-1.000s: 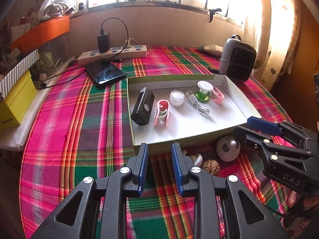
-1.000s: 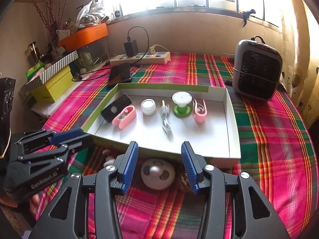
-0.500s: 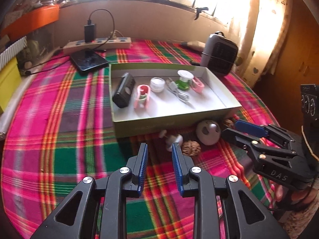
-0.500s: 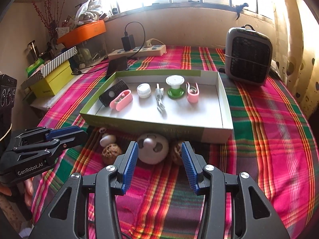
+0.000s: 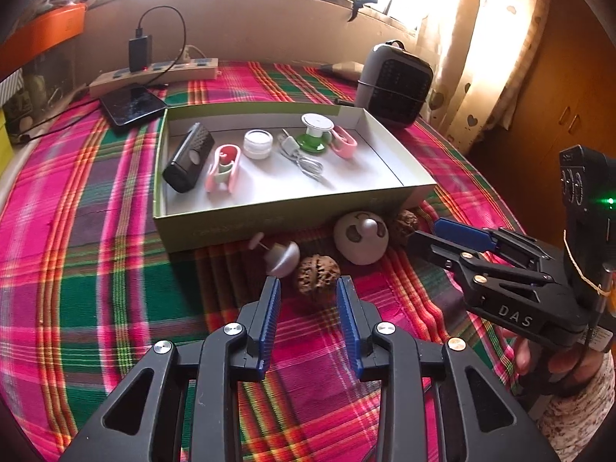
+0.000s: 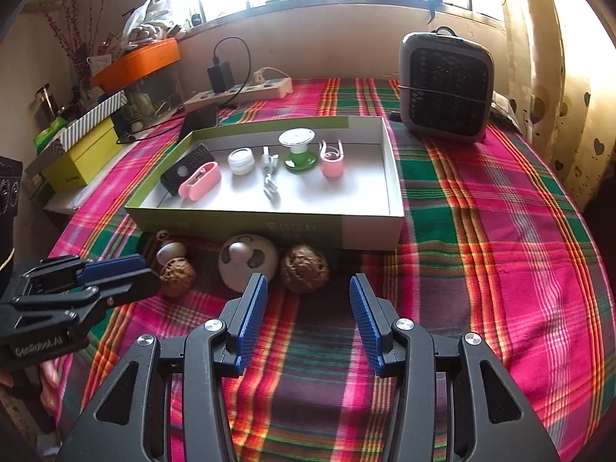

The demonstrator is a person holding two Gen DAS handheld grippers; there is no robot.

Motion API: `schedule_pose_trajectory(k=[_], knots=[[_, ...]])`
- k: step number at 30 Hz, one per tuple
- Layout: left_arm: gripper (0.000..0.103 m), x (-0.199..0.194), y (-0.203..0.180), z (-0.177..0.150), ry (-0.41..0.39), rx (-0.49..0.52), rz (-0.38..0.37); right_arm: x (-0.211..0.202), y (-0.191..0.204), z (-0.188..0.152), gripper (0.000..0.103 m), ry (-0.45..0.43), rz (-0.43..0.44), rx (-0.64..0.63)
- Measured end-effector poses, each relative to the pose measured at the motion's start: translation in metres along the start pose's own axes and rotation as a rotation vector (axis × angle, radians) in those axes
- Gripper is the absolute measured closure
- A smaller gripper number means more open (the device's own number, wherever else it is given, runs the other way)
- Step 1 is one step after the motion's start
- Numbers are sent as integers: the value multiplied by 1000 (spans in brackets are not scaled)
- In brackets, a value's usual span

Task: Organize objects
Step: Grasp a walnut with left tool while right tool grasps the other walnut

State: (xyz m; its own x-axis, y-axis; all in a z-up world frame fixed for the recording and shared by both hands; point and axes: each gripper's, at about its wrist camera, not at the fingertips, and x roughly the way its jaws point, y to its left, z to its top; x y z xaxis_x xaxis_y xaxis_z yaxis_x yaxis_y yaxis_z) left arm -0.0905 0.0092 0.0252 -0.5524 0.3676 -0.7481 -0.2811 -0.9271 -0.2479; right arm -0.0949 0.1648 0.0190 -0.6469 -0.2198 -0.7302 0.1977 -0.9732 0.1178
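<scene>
The bench point(image 6: 500, 208) carried a plaid cloth. A shallow box point(image 6: 365, 227) lay on it, holding a black device point(image 5: 188, 156), two pink clips, a white jar point(image 5: 258, 144), a cable and a green-based spool point(image 5: 313, 136). Just in front of the box lay a round white fan point(image 6: 248, 261), two walnuts and a small white mushroom-shaped piece point(image 5: 281, 258). The left gripper point(image 5: 308, 288) had just been opening; it stood released, near one walnut point(image 5: 315, 277). The right gripper point(image 6: 306, 288) stood released, near the other walnut point(image 6: 304, 267).
</scene>
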Motion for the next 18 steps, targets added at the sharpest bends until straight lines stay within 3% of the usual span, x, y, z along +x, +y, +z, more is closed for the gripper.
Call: schedule_pose_trajectory(k=[18], knots=[[73, 14, -13, 2, 26, 15, 43, 10, -4, 4, 57, 23, 24, -7]])
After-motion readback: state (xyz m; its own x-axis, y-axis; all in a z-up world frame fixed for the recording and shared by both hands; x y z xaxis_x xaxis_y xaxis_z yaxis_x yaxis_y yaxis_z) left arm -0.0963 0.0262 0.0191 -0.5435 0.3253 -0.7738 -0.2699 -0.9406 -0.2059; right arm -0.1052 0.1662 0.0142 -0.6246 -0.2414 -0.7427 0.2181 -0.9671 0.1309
